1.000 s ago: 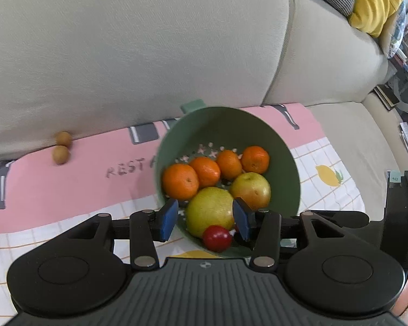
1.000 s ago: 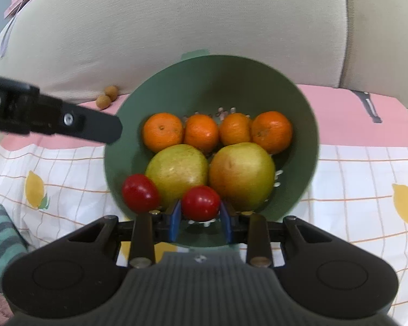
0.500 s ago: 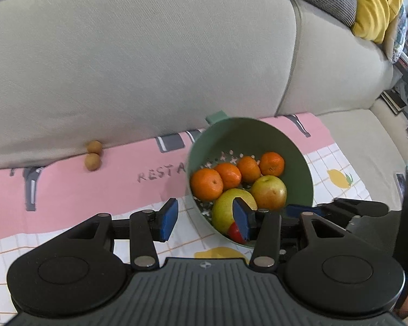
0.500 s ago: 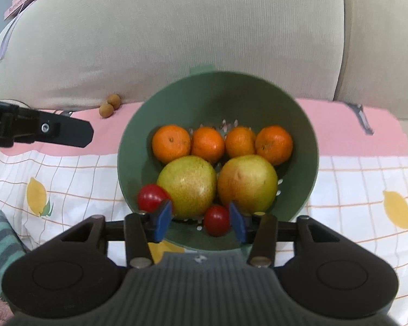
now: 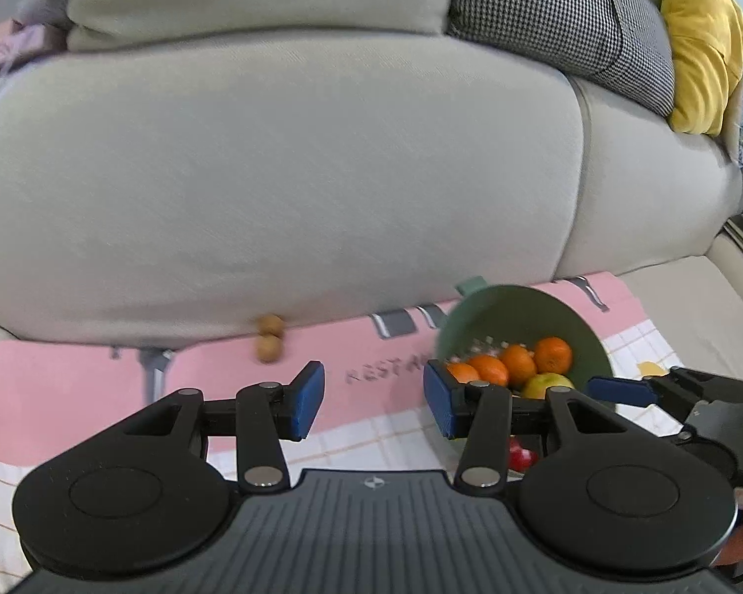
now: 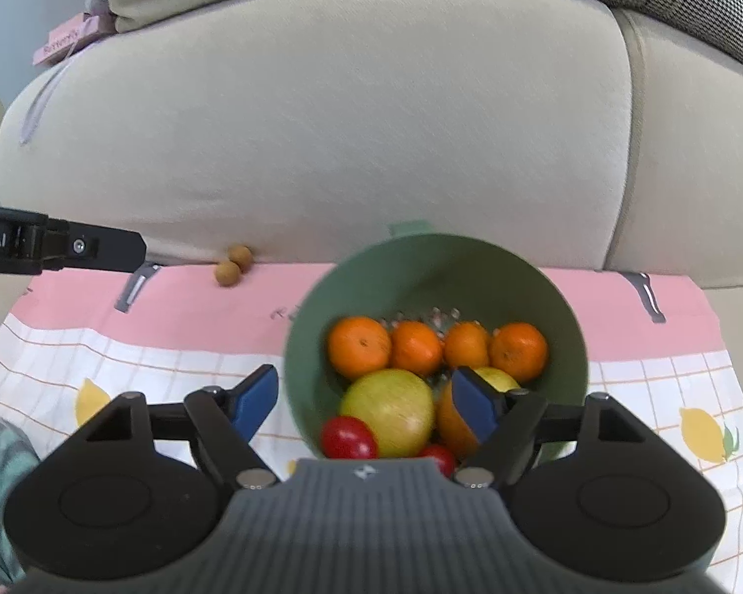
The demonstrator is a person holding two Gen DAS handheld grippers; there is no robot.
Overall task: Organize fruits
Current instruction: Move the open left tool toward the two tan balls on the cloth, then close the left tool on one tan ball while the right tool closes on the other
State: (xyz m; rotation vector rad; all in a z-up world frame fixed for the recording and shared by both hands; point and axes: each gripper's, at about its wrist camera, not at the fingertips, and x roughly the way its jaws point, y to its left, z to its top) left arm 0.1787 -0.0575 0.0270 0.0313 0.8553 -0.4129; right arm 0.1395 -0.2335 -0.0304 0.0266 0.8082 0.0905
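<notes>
Right hand-held gripper (image 6: 366, 403), empty, jaws opening above upright green bowl (image 6: 564, 317); left hand-held gripper (image 5: 374, 398) part-open, empty.

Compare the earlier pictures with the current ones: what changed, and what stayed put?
The right gripper let go of a cherry tomato, now in the green colander; its jaws are opening as it backs away. The left gripper also withdrew, empty. Tangerines and the two small brown fruits stayed.

Both wrist views look forward and downward toward the sofa backrest (image 5: 282, 173). The right view sits close above the green bowl (image 6: 436, 272); the left sits farther left. Both share bowl and cloth (image 6: 173, 346).
</notes>
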